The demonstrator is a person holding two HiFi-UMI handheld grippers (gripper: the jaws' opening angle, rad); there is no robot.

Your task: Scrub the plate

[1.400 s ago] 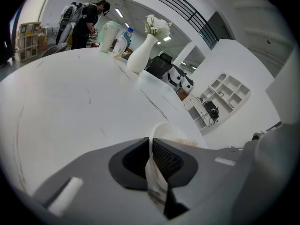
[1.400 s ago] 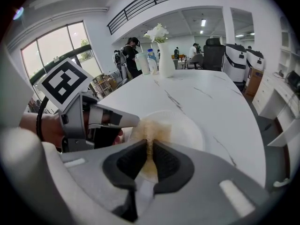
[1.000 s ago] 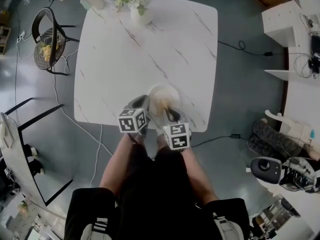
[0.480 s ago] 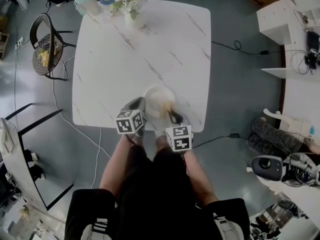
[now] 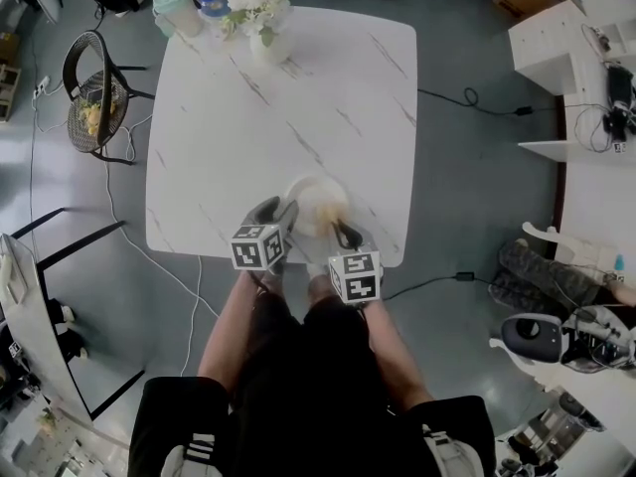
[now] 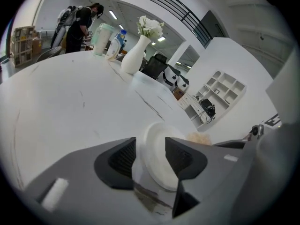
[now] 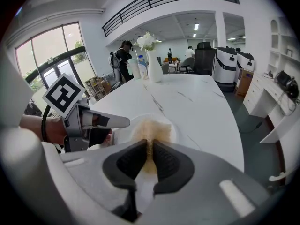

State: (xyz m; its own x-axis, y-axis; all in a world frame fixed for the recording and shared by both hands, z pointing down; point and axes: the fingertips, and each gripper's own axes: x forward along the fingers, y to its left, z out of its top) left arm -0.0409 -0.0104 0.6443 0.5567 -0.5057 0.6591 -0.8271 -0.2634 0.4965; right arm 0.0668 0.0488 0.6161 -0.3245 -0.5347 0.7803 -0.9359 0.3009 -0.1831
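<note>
A white plate (image 5: 320,202) lies on the white marble table (image 5: 298,97) close to its near edge. My left gripper (image 5: 281,215) reaches it from the left. In the left gripper view its jaws (image 6: 150,149) are opening, and the plate's rim (image 6: 157,137) stands between them with the pads not pressing on it. My right gripper (image 5: 341,232) comes in from the near right. It is shut on a tan scrubbing pad (image 7: 150,128) that rests on the plate (image 7: 174,131). The same pad (image 6: 199,138) shows beyond the plate in the left gripper view.
A white vase with flowers (image 5: 260,28), a pale green cup (image 5: 174,8) and a bottle stand at the table's far left corner. A wire chair (image 5: 94,87) stands left of the table. Cables lie on the floor. People stand beyond the table (image 7: 123,55).
Both grippers stay at the plate by the table's near edge. The head view has shifted slightly, so the table sits a little lower and further left in the frame.
</note>
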